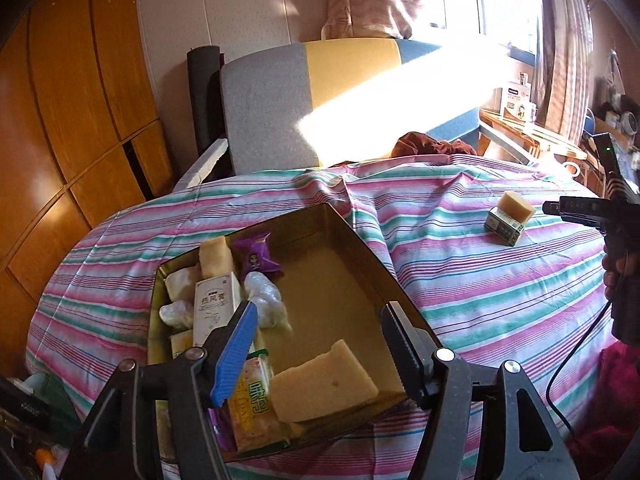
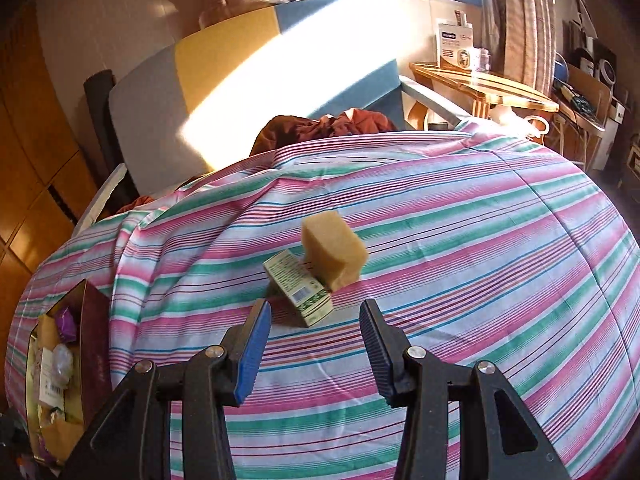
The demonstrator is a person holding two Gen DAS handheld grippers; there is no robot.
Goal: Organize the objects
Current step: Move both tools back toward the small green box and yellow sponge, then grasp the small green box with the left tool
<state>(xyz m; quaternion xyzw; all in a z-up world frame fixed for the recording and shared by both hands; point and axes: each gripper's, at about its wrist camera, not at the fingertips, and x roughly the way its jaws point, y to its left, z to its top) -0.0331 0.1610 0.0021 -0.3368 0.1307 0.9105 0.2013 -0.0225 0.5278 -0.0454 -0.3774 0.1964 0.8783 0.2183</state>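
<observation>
A gold tin box (image 1: 360, 236) stands on the striped cloth and holds a white carton (image 1: 214, 308), a purple packet (image 1: 256, 256), clear-wrapped sweets, a green snack pack (image 1: 256, 408) and a flat yellow sponge (image 1: 324, 384). My left gripper (image 1: 320, 312) hangs open over the tin, and the sponge lies below its fingers, untouched. Further right on the cloth a yellow sponge block (image 2: 334, 254) leans on a small green-white box (image 2: 300, 288). My right gripper (image 2: 316, 306) is open and empty just short of that box. It also shows at the right edge of the left wrist view (image 1: 554, 208).
The tin (image 2: 94, 320) sits at the cloth's left edge in the right wrist view. A grey, yellow and blue sofa back (image 1: 280, 100) stands behind the table, with a rust-red cloth (image 2: 320, 126) at the far edge. Wooden wardrobe (image 1: 60, 120) left, wooden side table (image 2: 480, 88) right.
</observation>
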